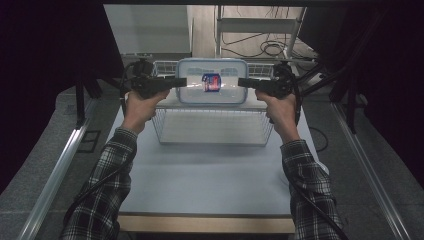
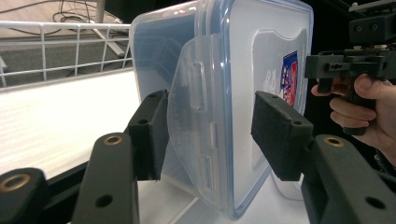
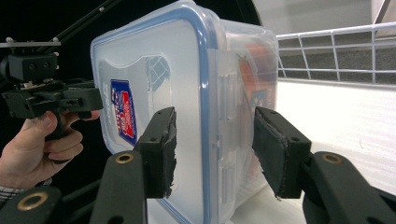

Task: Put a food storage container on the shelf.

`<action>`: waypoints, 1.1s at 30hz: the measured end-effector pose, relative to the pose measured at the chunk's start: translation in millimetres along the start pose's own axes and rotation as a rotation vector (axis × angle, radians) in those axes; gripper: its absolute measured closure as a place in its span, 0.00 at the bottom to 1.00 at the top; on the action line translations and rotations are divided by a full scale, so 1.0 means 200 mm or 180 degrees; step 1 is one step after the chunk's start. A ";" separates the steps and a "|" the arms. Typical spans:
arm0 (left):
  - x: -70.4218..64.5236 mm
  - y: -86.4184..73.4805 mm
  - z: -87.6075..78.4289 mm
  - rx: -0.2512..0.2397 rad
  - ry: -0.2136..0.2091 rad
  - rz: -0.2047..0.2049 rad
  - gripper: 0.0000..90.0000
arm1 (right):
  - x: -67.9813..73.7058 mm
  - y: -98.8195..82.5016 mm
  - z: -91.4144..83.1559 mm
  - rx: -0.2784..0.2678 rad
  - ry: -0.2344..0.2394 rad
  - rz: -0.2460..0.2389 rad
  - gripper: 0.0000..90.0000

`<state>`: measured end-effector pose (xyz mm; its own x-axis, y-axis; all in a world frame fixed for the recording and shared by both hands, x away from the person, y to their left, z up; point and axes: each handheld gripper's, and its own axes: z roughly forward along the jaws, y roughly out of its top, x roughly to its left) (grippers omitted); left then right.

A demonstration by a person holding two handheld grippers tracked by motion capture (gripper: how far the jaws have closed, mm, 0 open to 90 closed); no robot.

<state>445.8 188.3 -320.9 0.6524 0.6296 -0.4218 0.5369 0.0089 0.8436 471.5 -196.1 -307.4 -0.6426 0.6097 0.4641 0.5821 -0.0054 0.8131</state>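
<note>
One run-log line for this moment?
left claw: open | right claw: open | container: lidded, between both, above wire basket

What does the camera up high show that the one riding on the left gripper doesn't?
The high view alone shows both checked sleeves, the whole table, the wire basket's front wall and the left gripper seen from outside.

The left gripper view alone shows that gripper's own pads close up, standing on either side of the box's side latch, with a gap at the lid side.

Both show the plastic box with its blue-rimmed lid and sticker, the right gripper and the hand holding it.
</note>
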 end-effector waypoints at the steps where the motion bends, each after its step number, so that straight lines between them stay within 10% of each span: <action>1: 0.00 0.00 0.00 -0.0007 0.0006 -0.0002 0.52 | 0.00 0.00 0.00 0.0007 -0.0014 -0.0011 0.55; 33: 0.06 0.01 0.09 0.0125 0.0158 -0.0083 0.35 | 0.05 0.00 0.07 0.0130 -0.0501 -0.0107 0.47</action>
<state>464.3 181.2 -330.2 0.6112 0.6673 -0.4257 0.5746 -0.0042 0.8184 472.5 -179.5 -307.9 -0.5778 0.7257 0.3734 0.5835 0.0474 0.8107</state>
